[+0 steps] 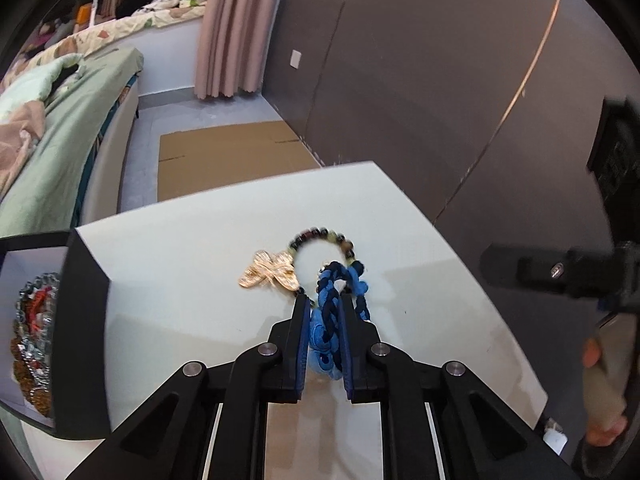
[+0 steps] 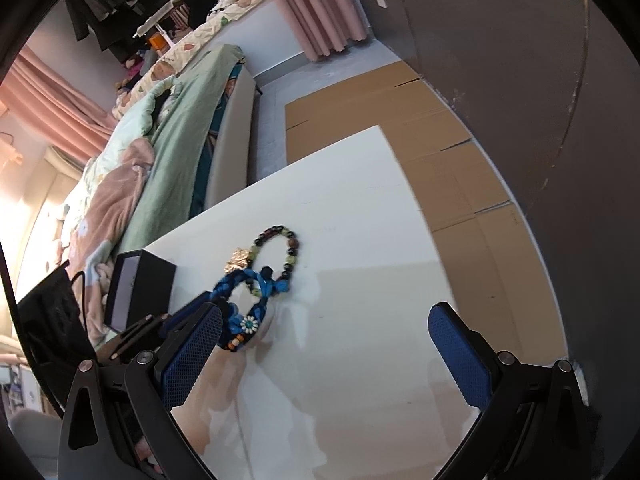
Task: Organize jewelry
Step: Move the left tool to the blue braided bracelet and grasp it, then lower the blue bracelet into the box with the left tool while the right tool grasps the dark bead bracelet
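Note:
My left gripper (image 1: 325, 302) is shut on a blue braided bracelet (image 1: 330, 312), which hangs between its pads over the white table (image 1: 180, 280). The bracelet (image 2: 256, 292) also shows in the right wrist view, with a small flower charm. A beaded bracelet (image 1: 324, 240) and a gold butterfly hair clip (image 1: 272, 270) lie on the table just beyond it. A black jewelry box (image 1: 84, 320) stands at the left with several pieces inside (image 1: 34, 340). My right gripper (image 2: 326, 320) is open and empty above the table's near side.
A bed with green bedding (image 1: 68, 128) stands to the left of the table. Flat cardboard (image 1: 228, 156) lies on the floor beyond the far edge. A dark wall (image 1: 440, 80) runs along the right. Pink curtains (image 1: 236, 28) hang at the back.

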